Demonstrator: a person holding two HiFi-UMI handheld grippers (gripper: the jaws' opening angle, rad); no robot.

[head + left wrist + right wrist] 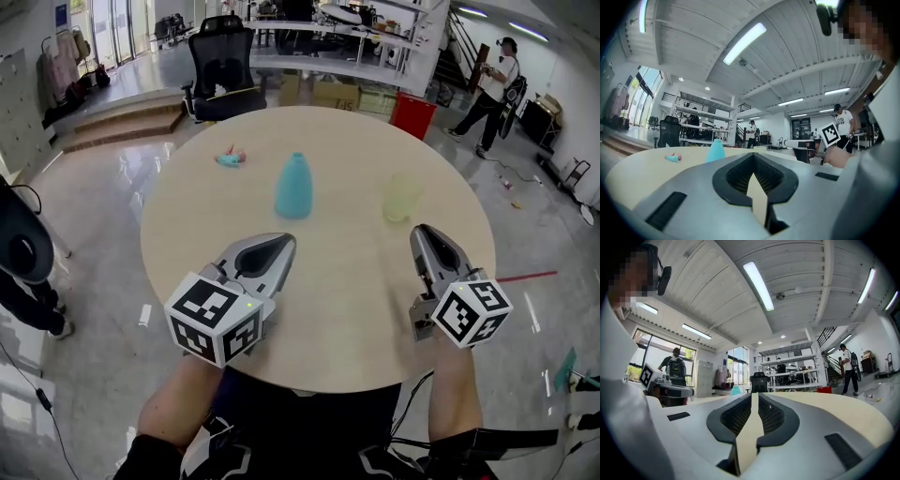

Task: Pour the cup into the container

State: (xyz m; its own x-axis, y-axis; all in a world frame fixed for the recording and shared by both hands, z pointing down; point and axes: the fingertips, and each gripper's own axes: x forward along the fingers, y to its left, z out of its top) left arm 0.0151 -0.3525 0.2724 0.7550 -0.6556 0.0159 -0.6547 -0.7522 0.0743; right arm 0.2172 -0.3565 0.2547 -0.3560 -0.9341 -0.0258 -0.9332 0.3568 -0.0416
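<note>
On the round beige tabletop (337,319), the translucent pale-green plastic cup (402,197) stands at two o'clock and the teal bottle-shaped container (293,186) at twelve, well apart. The left gripper (281,246) hovers at eight and the right gripper (424,234) at four, both with jaws together, empty.

We hold our left tool (284,242) and right tool (424,232) level over the table's (347,309) near edge, well apart. Each has its jaws closed together, with nothing between them.
</note>
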